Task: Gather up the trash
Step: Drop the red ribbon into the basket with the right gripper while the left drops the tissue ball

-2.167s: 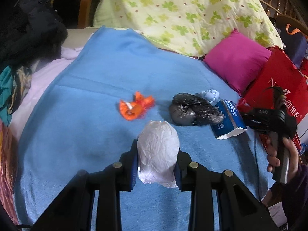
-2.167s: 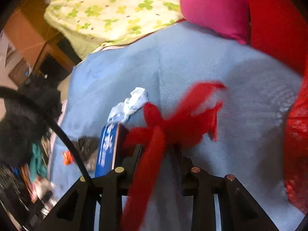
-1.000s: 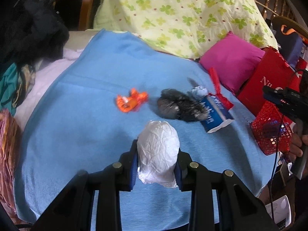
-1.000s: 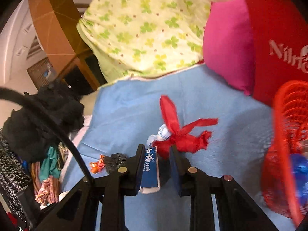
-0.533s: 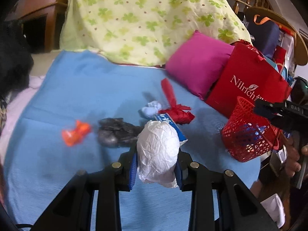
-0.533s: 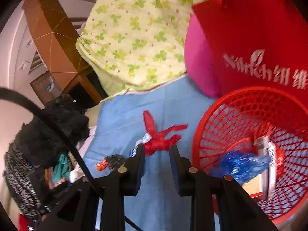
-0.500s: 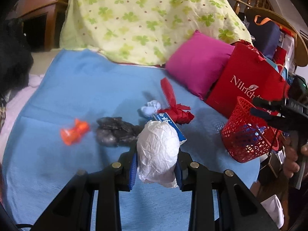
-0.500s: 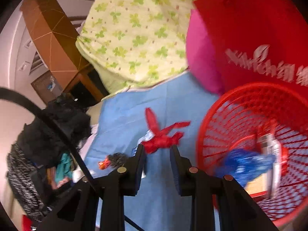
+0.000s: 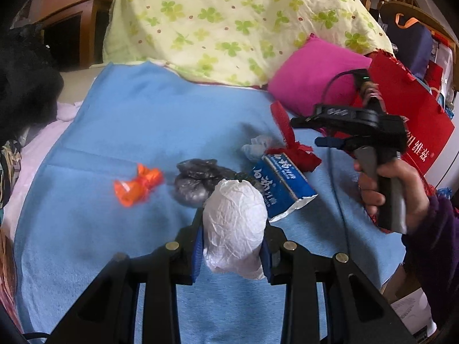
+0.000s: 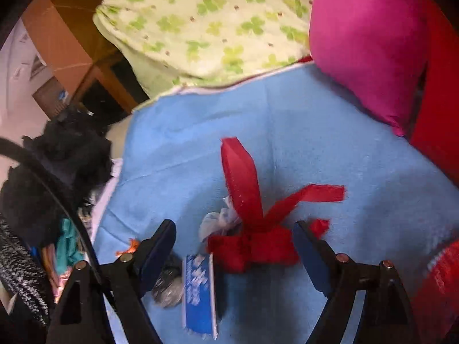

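My left gripper (image 9: 233, 250) is shut on a crumpled white paper wad (image 9: 233, 225), held above the blue blanket (image 9: 143, 120). Beyond it lie an orange wrapper (image 9: 137, 187), a dark grey bag (image 9: 196, 182), a blue tissue pack (image 9: 282, 187), a pale blue wad (image 9: 256, 147) and a red ribbon scrap (image 9: 298, 152). My right gripper (image 10: 233, 253) is open wide and empty, just above the red ribbon scrap (image 10: 252, 229), with the blue tissue pack (image 10: 199, 291) below it. It also shows in the left wrist view (image 9: 312, 132), held by a hand.
A pink cushion (image 9: 312, 77) and a red paper bag (image 9: 413, 120) stand at the blanket's right. A green-patterned quilt (image 9: 229, 20) lies behind. The red basket's edge (image 10: 441, 281) shows at lower right. Dark clothes (image 10: 43, 177) pile at the left.
My right gripper swung from over the red basket back over the blanket and opened wide above the red ribbon scrap. My left gripper keeps holding the white wad.
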`<move>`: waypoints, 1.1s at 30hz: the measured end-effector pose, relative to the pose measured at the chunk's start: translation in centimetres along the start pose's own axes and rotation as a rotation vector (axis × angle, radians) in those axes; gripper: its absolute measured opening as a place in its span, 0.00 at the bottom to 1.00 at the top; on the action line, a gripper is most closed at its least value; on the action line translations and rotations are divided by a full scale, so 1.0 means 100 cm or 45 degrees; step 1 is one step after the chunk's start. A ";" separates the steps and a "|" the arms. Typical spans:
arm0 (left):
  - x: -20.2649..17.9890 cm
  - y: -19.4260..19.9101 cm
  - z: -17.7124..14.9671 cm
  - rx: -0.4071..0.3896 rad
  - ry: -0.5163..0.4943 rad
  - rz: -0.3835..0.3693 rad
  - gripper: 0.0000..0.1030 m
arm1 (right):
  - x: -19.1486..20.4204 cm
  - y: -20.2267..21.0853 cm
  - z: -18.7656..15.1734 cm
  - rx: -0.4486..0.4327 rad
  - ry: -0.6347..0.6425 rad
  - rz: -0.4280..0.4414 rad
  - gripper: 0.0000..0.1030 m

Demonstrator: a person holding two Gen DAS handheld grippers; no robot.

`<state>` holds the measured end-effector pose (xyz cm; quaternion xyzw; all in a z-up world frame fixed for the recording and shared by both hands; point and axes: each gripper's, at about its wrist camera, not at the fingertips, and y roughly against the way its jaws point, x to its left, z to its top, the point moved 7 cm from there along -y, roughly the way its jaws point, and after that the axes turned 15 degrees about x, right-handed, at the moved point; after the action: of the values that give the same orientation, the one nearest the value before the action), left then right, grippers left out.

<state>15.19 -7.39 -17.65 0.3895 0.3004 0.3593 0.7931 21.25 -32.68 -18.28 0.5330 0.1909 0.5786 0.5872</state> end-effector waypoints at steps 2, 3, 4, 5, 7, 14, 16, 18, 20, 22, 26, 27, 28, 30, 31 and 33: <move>0.002 -0.004 -0.001 0.007 -0.009 0.011 0.33 | -0.006 -0.023 0.003 0.061 -0.010 -0.058 0.82; 0.002 -0.006 -0.001 0.011 -0.010 0.011 0.33 | -0.011 -0.032 0.002 0.093 -0.029 -0.064 0.78; 0.003 -0.008 -0.001 0.016 -0.008 0.006 0.33 | -0.018 -0.042 -0.001 0.126 -0.052 -0.074 0.77; 0.004 -0.010 -0.001 0.021 -0.005 0.000 0.33 | -0.024 -0.048 -0.004 0.143 -0.068 -0.096 0.77; 0.003 -0.013 -0.001 0.026 0.000 -0.007 0.33 | -0.034 -0.057 -0.009 0.168 -0.088 -0.101 0.71; 0.001 -0.005 -0.004 0.017 -0.002 -0.010 0.33 | -0.037 -0.047 -0.027 0.152 -0.012 -0.246 0.49; 0.000 0.000 -0.004 0.010 0.001 -0.006 0.33 | -0.036 -0.037 -0.033 0.122 0.000 -0.277 0.48; -0.002 0.008 -0.004 -0.006 -0.007 0.005 0.33 | -0.033 -0.019 -0.038 0.064 0.008 -0.305 0.48; -0.005 0.012 -0.004 -0.012 -0.013 0.004 0.33 | -0.026 0.004 -0.045 -0.008 0.028 -0.292 0.48; -0.011 0.017 -0.003 -0.018 -0.025 0.001 0.33 | -0.017 0.030 -0.057 -0.077 0.053 -0.263 0.48; -0.039 0.025 0.007 -0.019 -0.094 -0.025 0.33 | -0.009 0.092 -0.086 -0.219 0.067 -0.167 0.48; -0.050 0.029 0.012 -0.028 -0.125 -0.029 0.33 | -0.008 0.106 -0.091 -0.252 0.062 -0.139 0.48; -0.063 0.032 0.018 -0.037 -0.155 -0.042 0.33 | -0.012 0.124 -0.100 -0.291 0.052 -0.116 0.48; -0.091 0.036 0.030 -0.049 -0.211 -0.080 0.33 | -0.027 0.157 -0.113 -0.356 0.018 -0.101 0.48; -0.110 0.038 0.039 -0.053 -0.249 -0.098 0.33 | -0.042 0.178 -0.121 -0.392 -0.016 -0.088 0.48; -0.147 0.039 0.053 -0.061 -0.314 -0.145 0.34 | -0.070 0.207 -0.135 -0.433 -0.087 -0.065 0.49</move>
<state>9.64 -19.63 -8.80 0.3939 0.2135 0.2701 0.8522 -1.72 -38.30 -8.32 0.4403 0.0837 0.5690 0.6895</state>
